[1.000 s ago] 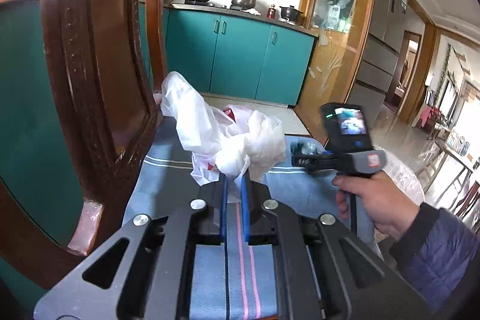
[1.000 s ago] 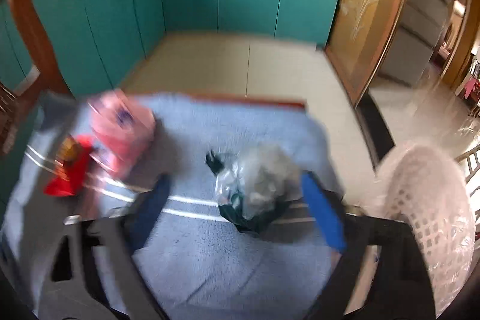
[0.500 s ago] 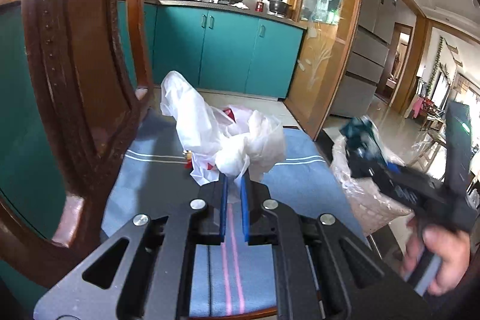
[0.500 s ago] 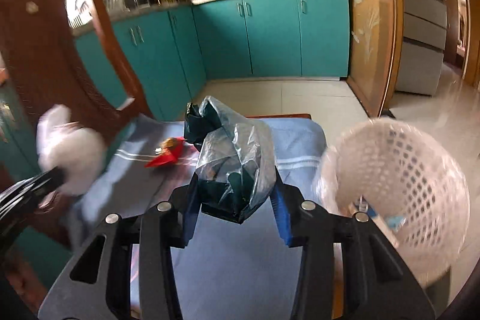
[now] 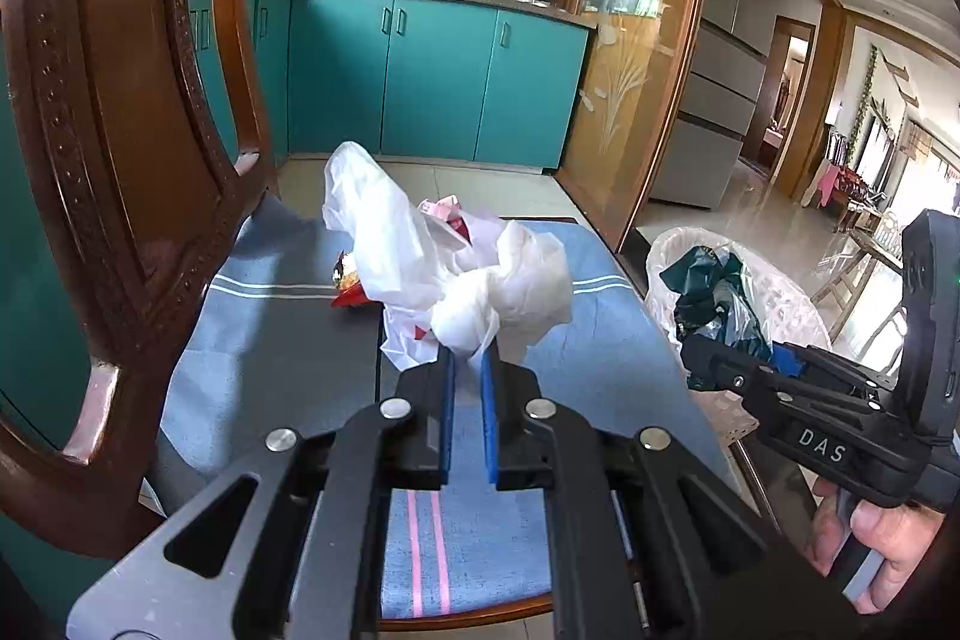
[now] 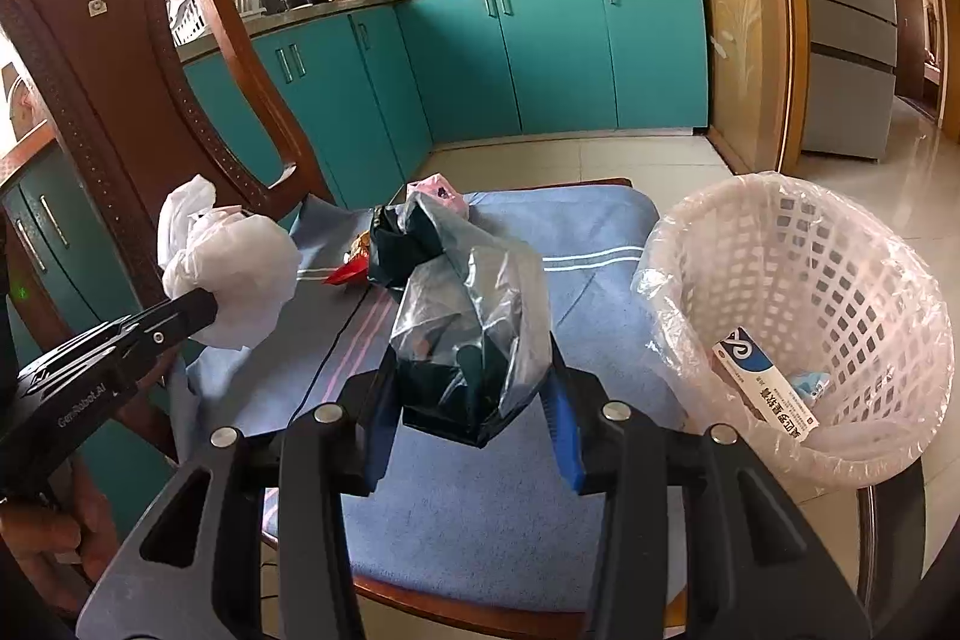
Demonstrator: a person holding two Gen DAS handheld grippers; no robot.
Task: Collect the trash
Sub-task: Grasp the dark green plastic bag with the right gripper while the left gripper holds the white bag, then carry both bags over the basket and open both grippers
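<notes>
Left gripper (image 5: 467, 358): blue-padded fingers (image 5: 446, 400) drawn nearly together, pinching a crumpled white plastic bag (image 5: 480, 292). In the left wrist view the bag rises from the fingertips and spreads back over the seat; in the right wrist view it appears as a white bundle at the tip of the same gripper (image 6: 198, 310), held above the near left part of the chair.

Right gripper (image 6: 474, 400): fingers (image 6: 561, 418) set moderately apart, closed on either side of a dark green and clear plastic wrapper (image 6: 468, 316), which stands up between them. In the left wrist view this gripper (image 5: 738, 358) carries the wrapper (image 5: 714, 292) in front of the basket's mouth; whether it is directly over the opening cannot be told.

Wooden chair (image 6: 120, 58): carved brown back at left; seat covered by a blue striped cloth (image 6: 588, 232).

On the cloth: a red snack wrapper (image 5: 351, 295) beside the white bag, and a pink packet (image 6: 435, 190) toward the far edge, partly hidden by the held trash.

White lattice basket (image 6: 840, 244): lined with clear film, standing just beside the chair's right edge. Inside lies a white and blue carton (image 6: 765, 382), tilted against the wall.

Background: teal kitchen cabinets (image 5: 432, 82), with pots on the counter above.
</notes>
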